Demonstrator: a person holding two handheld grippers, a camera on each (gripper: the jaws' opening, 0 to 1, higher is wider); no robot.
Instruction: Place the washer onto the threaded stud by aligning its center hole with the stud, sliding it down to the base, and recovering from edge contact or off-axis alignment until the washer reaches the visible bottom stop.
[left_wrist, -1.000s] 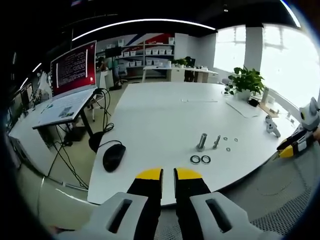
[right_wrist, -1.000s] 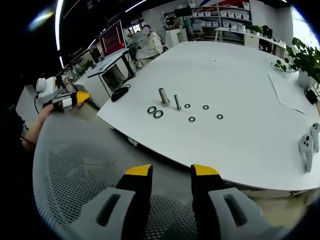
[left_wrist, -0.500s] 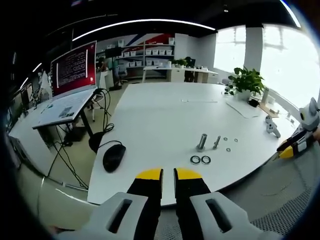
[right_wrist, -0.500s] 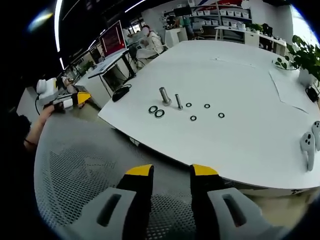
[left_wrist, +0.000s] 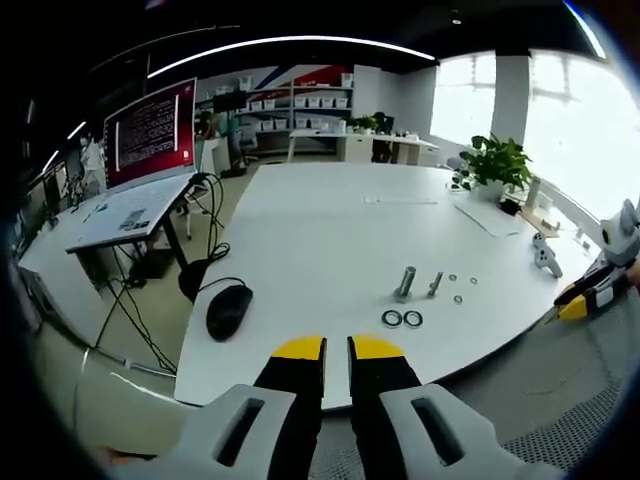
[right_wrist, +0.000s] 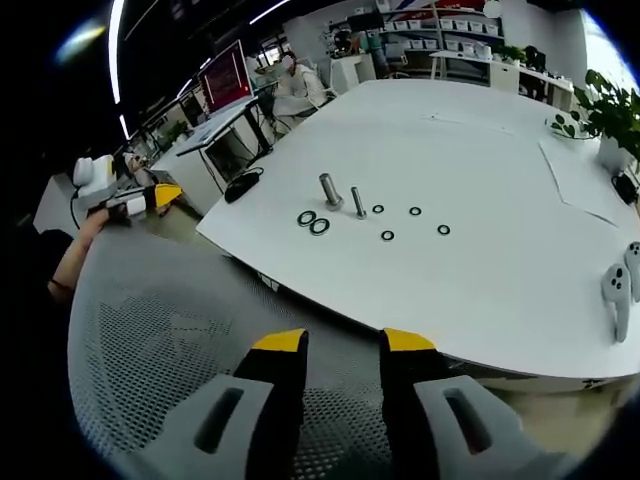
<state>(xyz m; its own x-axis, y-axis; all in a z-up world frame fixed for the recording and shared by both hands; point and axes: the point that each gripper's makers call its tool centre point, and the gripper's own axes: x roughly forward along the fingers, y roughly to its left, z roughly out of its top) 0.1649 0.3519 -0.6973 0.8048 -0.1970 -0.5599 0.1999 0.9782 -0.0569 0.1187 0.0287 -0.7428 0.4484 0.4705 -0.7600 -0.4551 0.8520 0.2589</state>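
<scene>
On the white table (left_wrist: 320, 230) stand a thick threaded stud (left_wrist: 405, 283) and a thinner stud (left_wrist: 434, 284). Two large dark washers (left_wrist: 391, 318) lie side by side in front of them, and several small washers (left_wrist: 457, 299) are scattered beside them. My left gripper (left_wrist: 337, 348) hangs off the table's near edge, jaws almost together and holding nothing. In the right gripper view the thick stud (right_wrist: 329, 190), the large washers (right_wrist: 312, 222) and the small washers (right_wrist: 387, 236) lie far ahead. My right gripper (right_wrist: 343, 342) is open and holds nothing.
A black mouse (left_wrist: 228, 312) lies near the table's left corner, with a red-lit screen (left_wrist: 150, 125) on a side desk. A potted plant (left_wrist: 492, 160), papers (left_wrist: 490, 215) and a white controller (right_wrist: 620, 290) sit toward the far side. A mesh chair (right_wrist: 170, 340) lies under my right gripper.
Both views have shifted very slightly. Nothing on the table has moved, and both sets of jaws stand as before.
</scene>
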